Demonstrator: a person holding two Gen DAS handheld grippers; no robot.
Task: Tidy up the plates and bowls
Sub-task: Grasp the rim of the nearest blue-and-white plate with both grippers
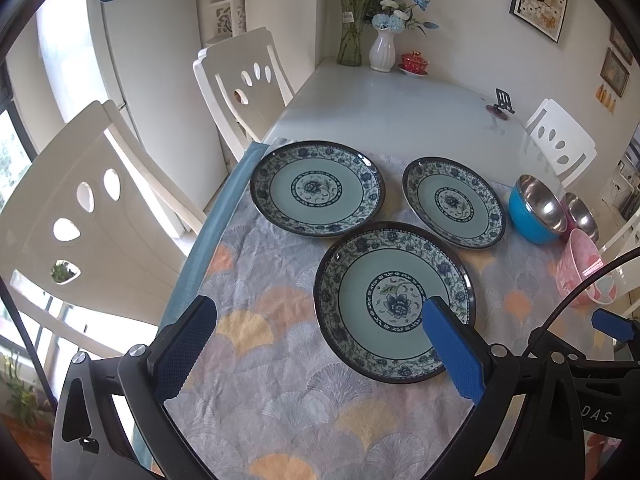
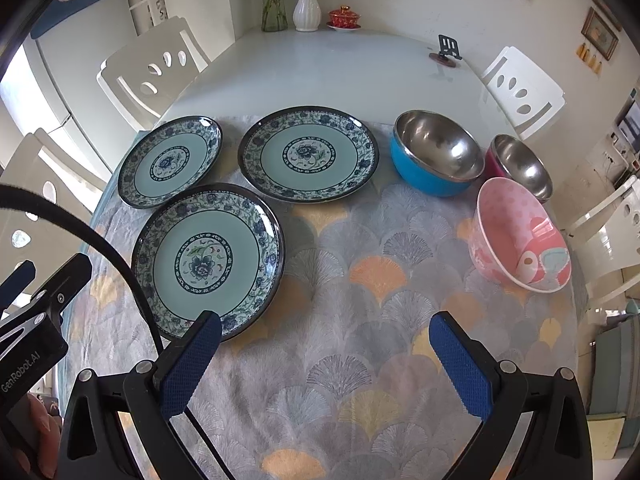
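Observation:
Three blue-patterned plates lie flat on the patterned cloth: a near plate point(image 1: 394, 300) point(image 2: 208, 258), a far left plate point(image 1: 316, 188) point(image 2: 170, 160) and a far right plate point(image 1: 454, 202) point(image 2: 308, 152). To their right stand a blue steel bowl point(image 1: 538, 210) point(image 2: 438, 156), a magenta steel bowl point(image 1: 582, 216) point(image 2: 520, 166) and a pink bowl point(image 1: 584, 268) point(image 2: 520, 236). My left gripper point(image 1: 320, 312) is open and empty above the cloth, its right finger over the near plate. My right gripper point(image 2: 326, 330) is open and empty over bare cloth, right of the near plate.
The cloth point(image 2: 360, 280) covers the near part of a white table point(image 2: 320, 76). At the far end stand two vases point(image 2: 306, 10) with flowers, a red lidded cup point(image 2: 344, 18) and a small black stand point(image 2: 448, 50). White chairs point(image 1: 244, 80) point(image 2: 520, 88) line both sides.

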